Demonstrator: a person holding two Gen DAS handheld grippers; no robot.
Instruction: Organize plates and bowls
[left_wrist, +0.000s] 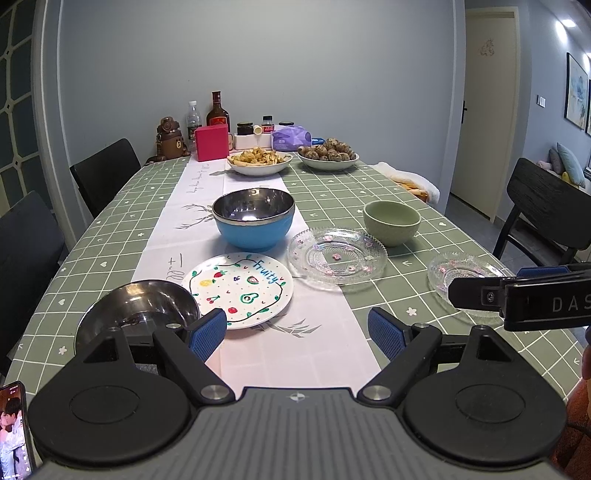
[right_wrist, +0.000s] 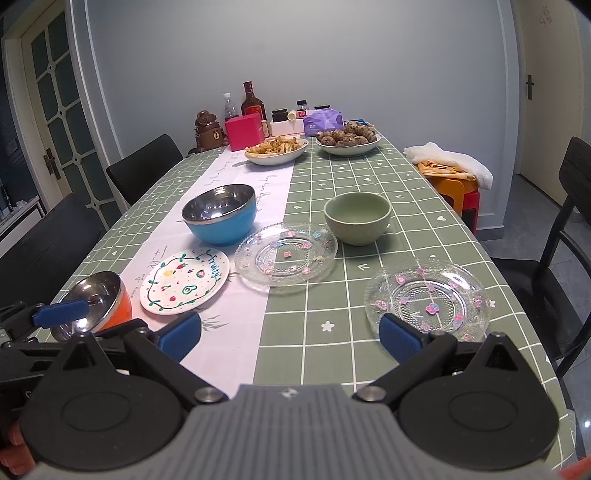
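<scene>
On the green checked table stand a blue steel-lined bowl (left_wrist: 254, 218) (right_wrist: 219, 215), a green ceramic bowl (left_wrist: 392, 222) (right_wrist: 357, 218), a white "Fruity" plate (left_wrist: 242, 289) (right_wrist: 184, 280), a glass plate (left_wrist: 337, 257) (right_wrist: 286, 253), a second glass plate (left_wrist: 461, 280) (right_wrist: 428, 297) and an orange steel-lined bowl (left_wrist: 138, 314) (right_wrist: 98, 304). My left gripper (left_wrist: 297, 334) is open and empty; its left finger is beside the orange bowl's rim. My right gripper (right_wrist: 291, 338) is open and empty; its right finger is at the near edge of the second glass plate.
Two dishes of food (left_wrist: 258, 160) (left_wrist: 328, 155), bottles, jars and a pink box (left_wrist: 211, 142) stand at the far end. Black chairs (left_wrist: 105, 173) (left_wrist: 546, 210) flank the table. A phone (left_wrist: 14, 432) lies at the near left. A stool with cloths (right_wrist: 452, 171) stands at the right.
</scene>
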